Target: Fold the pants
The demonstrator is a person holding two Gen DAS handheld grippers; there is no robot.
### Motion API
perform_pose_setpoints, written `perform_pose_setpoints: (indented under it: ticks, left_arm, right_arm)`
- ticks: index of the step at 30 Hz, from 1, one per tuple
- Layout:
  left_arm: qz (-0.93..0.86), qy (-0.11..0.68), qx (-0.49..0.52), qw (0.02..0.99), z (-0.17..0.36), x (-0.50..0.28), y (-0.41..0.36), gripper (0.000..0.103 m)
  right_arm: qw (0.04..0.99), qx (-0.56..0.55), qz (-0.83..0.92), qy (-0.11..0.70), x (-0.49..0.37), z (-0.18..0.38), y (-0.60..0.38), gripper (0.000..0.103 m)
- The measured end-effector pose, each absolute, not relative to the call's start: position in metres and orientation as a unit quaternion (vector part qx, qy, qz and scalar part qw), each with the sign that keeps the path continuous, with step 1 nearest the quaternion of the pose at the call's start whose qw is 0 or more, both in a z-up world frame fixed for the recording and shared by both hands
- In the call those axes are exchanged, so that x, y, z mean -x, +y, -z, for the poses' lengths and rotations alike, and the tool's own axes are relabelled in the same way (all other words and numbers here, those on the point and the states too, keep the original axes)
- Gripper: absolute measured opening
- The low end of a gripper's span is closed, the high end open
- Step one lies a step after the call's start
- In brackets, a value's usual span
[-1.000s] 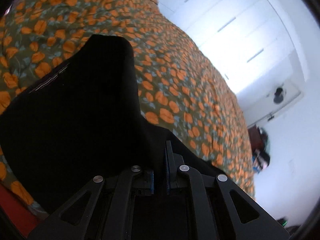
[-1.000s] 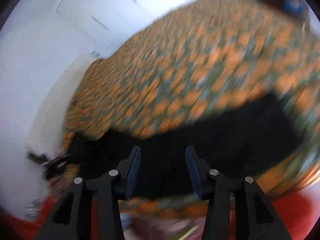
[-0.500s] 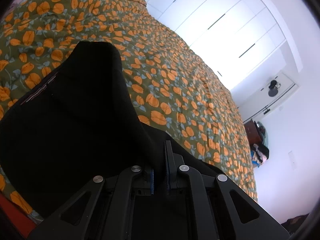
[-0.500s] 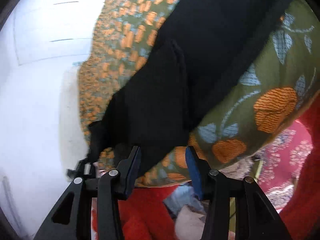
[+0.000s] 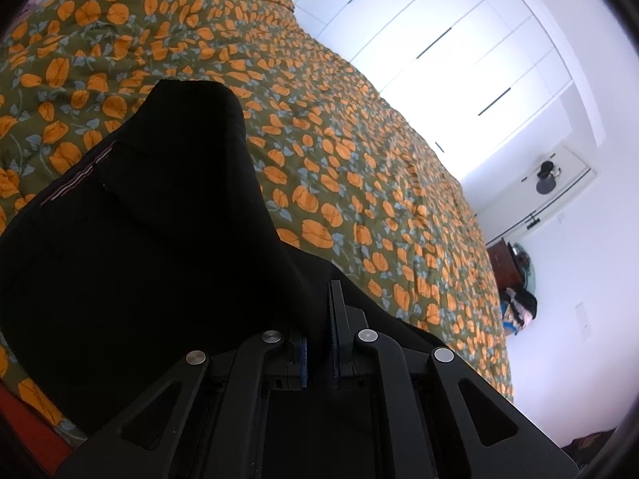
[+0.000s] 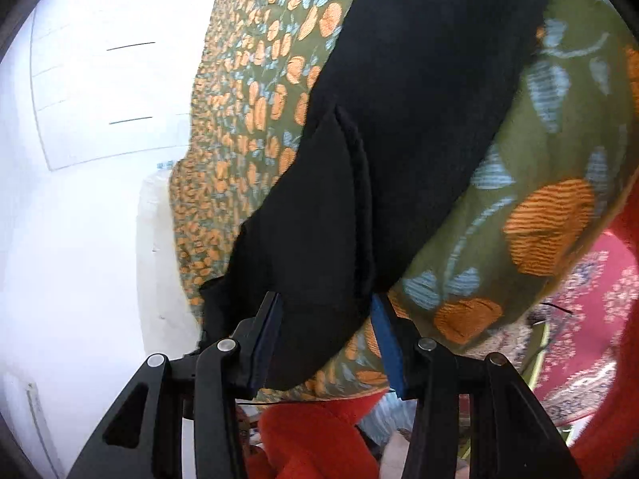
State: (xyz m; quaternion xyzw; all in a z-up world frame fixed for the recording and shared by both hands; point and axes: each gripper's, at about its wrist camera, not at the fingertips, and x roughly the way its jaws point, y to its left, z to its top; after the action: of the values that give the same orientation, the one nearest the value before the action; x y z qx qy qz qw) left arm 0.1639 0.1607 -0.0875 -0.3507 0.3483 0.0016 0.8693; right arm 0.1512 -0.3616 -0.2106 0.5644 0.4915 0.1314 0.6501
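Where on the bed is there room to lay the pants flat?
The flowered bedspread lies bare beyond the black pants, stretching toward the white wardrobe doors. The near edge is crowded: the left gripper pinches the pants there, and the right gripper straddles their bunched end over the red fabric.

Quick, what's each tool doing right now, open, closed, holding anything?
Left tool: closed on the black pants.
Right tool: open, pants edge between its fingers, not clamped.
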Motion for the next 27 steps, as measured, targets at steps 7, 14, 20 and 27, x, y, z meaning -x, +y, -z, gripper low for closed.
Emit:
perform_pose_setpoints:
  ticks: [7,14,20,27]
  left_arm:
    - [-0.002,0.357,0.344,0.869,0.092,-0.166,0.159,0.007]
    - [-0.019,0.312,0.363,0.878,0.047,-0.152,0.174,0.006]
    - [-0.04,0.351,0.362,0.863,0.057,-0.099,0.142,0.006]
    - [0.023,0.52,0.294,0.802,0.146,-0.098,0.043,0.006]
  right_arm:
    - [0.686,-0.516,-0.115,0.501,-0.169,0.217,-0.351,0.044]
    - [0.77,-0.409,-0.133,0.471,-0.202,0.15,-0.359,0.011]
    - [0.849,-0.319,-0.13,0.401,-0.229,0.06,-0.431,0.011]
    - [0.835,-0.199,-0.005,0.513,-0.213,0.134,-0.51,0.011]
